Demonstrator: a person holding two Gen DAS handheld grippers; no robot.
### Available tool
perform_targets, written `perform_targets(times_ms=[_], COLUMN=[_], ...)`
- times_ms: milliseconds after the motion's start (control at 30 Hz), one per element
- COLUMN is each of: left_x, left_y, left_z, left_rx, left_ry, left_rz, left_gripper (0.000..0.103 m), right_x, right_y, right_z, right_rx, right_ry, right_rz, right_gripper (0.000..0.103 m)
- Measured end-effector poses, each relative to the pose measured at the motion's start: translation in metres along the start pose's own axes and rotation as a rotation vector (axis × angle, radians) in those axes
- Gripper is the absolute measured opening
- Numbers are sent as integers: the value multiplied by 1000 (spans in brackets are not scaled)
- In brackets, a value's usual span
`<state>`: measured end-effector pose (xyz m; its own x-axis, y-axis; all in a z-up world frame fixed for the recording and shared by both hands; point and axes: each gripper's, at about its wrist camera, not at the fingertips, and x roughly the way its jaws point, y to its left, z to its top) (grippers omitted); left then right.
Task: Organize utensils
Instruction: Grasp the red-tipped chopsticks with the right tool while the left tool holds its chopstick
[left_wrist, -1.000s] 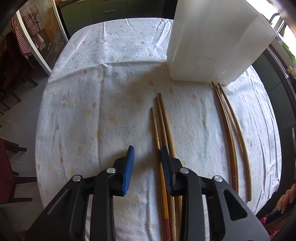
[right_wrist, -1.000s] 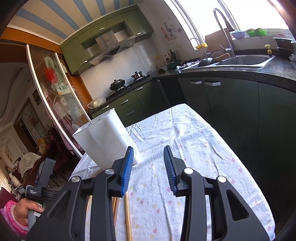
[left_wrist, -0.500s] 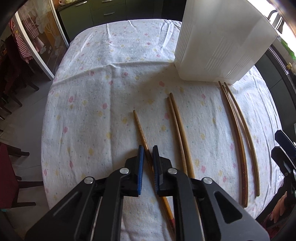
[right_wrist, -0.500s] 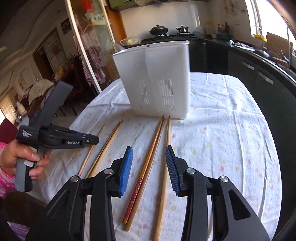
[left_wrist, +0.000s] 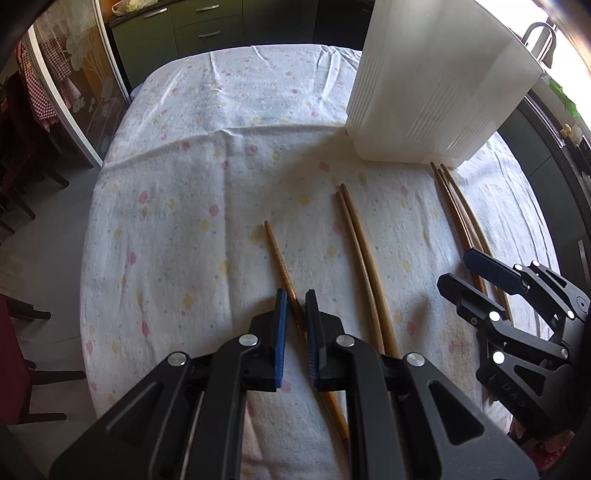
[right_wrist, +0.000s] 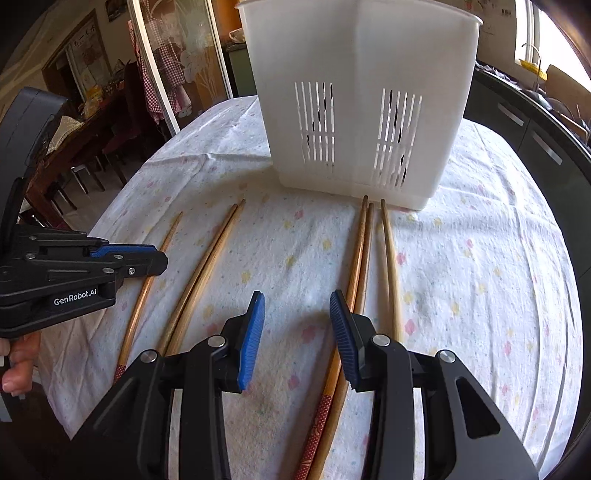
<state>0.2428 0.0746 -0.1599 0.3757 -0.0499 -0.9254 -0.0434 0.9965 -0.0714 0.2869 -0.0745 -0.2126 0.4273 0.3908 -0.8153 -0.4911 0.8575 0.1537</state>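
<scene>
A: How are the jaws of the left gripper (left_wrist: 293, 321) set?

B: They are drawn close on a single reddish-brown wooden chopstick (left_wrist: 279, 258). The stick is clamped between the blue ribbed pads (left_wrist: 281, 332), and its tip projects ahead of them over the white cloth with pastel spots (left_wrist: 184, 206). Whether that tip is lifted clear of the cloth cannot be told with certainty from the wrist view.

A: And the right gripper (right_wrist: 297, 332)?

B: Its jaws are held part-way apart, and nothing is gripped. Bare cloth is seen between the pads. The right-hand pad (right_wrist: 343, 336) is placed over the near part of a close pair of chopsticks with red patterned ends (right_wrist: 360, 251). Contact cannot be confirmed.

A: Where are the remaining utensils located?

B: A third pale wooden chopstick (right_wrist: 389, 258) is laid just to the right of that pair. The far tips of all three are pointed at the foot of the tall white plastic utensil holder with slotted walls (right_wrist: 358, 66), close to it. A pair of light tan chopsticks (left_wrist: 360, 258) is laid side by side on the cloth between the two grippers. The holder is stood upright at the far side of the table.

A: Is anything else recorded?

B: Fingers of a hand (right_wrist: 18, 363) are seen below the left gripper's black body in the right wrist view. Dark green cabinets (left_wrist: 192, 33) are seen beyond the table.
</scene>
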Motion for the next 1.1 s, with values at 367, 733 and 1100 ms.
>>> perform_targets(times_ms=[367,733,1100], left_x=[0,-1,0], left_y=[0,3,3], left_z=[-1,-1,0], left_rx=[12,17,13], left_ry=[-6,-10,-6], left_rz=[-5,-24,-20], left_gripper=[11,11,11], right_x=[1,3,19], right_y=[-11,-12,-7], right_z=[18,23,38], right_rx=[30,28,-14], right_ry=[37,0,102], right_rz=[52,-42,-71], right_gripper=[41,40,47])
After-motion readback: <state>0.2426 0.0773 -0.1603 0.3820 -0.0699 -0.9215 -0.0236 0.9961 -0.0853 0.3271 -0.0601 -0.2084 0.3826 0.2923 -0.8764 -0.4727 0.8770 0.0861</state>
